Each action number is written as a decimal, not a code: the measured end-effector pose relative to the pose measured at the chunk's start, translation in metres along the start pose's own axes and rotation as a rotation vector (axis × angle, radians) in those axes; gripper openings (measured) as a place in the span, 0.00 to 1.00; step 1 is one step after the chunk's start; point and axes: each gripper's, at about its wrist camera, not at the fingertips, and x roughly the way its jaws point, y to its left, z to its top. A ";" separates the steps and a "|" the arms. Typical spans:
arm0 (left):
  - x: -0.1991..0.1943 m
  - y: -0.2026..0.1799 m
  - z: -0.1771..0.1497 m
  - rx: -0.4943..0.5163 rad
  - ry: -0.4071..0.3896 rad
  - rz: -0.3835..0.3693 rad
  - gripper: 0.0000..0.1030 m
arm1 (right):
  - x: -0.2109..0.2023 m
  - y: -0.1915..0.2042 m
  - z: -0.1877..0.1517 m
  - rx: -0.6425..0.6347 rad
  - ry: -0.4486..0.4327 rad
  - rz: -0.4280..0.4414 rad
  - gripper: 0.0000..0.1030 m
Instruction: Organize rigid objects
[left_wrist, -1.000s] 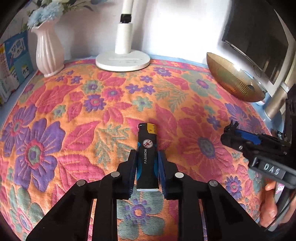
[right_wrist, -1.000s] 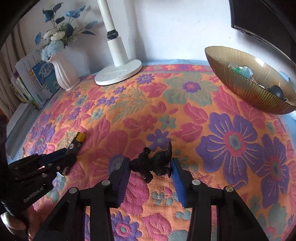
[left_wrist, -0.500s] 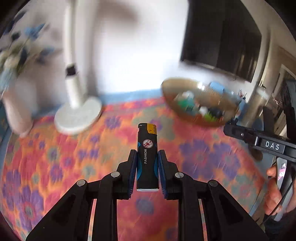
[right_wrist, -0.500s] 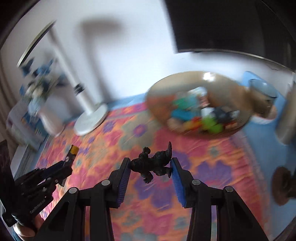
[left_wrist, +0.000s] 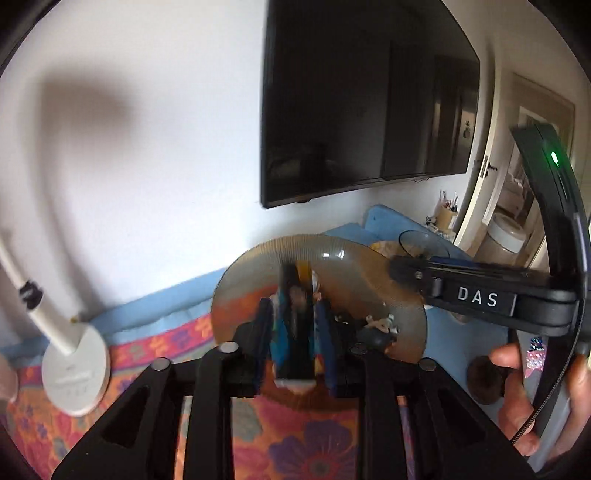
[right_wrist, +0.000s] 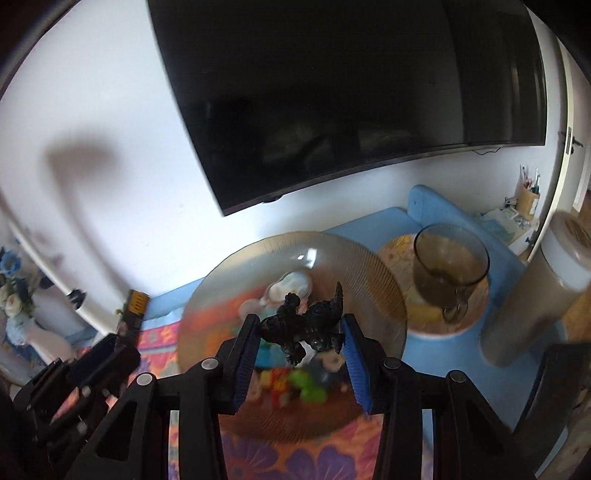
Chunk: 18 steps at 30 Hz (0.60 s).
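A black lighter (left_wrist: 295, 325) is clamped between the blue-padded fingers of the left gripper (left_wrist: 293, 332), standing upright and blurred by motion in the left wrist view. It is held in the air in front of a ribbed amber glass bowl (left_wrist: 373, 273); its yellow top (right_wrist: 137, 301) is also seen from the right wrist camera, above the left gripper's dark frame at the lower left.

A small black animal figurine (right_wrist: 301, 325) is gripped by the right gripper (right_wrist: 299, 345), its jaws closed on the figure's sides. The figurine is held above the bowl (right_wrist: 380, 280), over a blurred heap of small coloured objects (right_wrist: 291, 384) lying inside it, among them something green and something red and yellow.

The bowl is set on a tabletop covered with an orange floral cloth (right_wrist: 258, 458). Just beside the bowl, a smoky glass cup (right_wrist: 448, 266) is seen on a round patterned coaster, and a tall beige canister (right_wrist: 543, 291) further to that side. A white lamp base (left_wrist: 75, 373) is found well apart from the bowl on the cloth, with a white vase of blue flowers (right_wrist: 22, 317) near the wall. A dark television (right_wrist: 351, 96) is mounted on the white wall behind.
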 end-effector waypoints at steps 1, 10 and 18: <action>0.006 -0.002 0.002 0.010 -0.007 0.003 0.46 | 0.002 -0.002 0.003 0.006 -0.010 -0.014 0.67; -0.040 0.035 -0.038 -0.095 -0.015 0.054 0.69 | -0.023 0.012 -0.043 -0.028 0.016 0.036 0.73; -0.146 0.081 -0.111 -0.172 -0.045 0.236 0.76 | -0.077 0.102 -0.104 -0.204 -0.020 0.165 0.78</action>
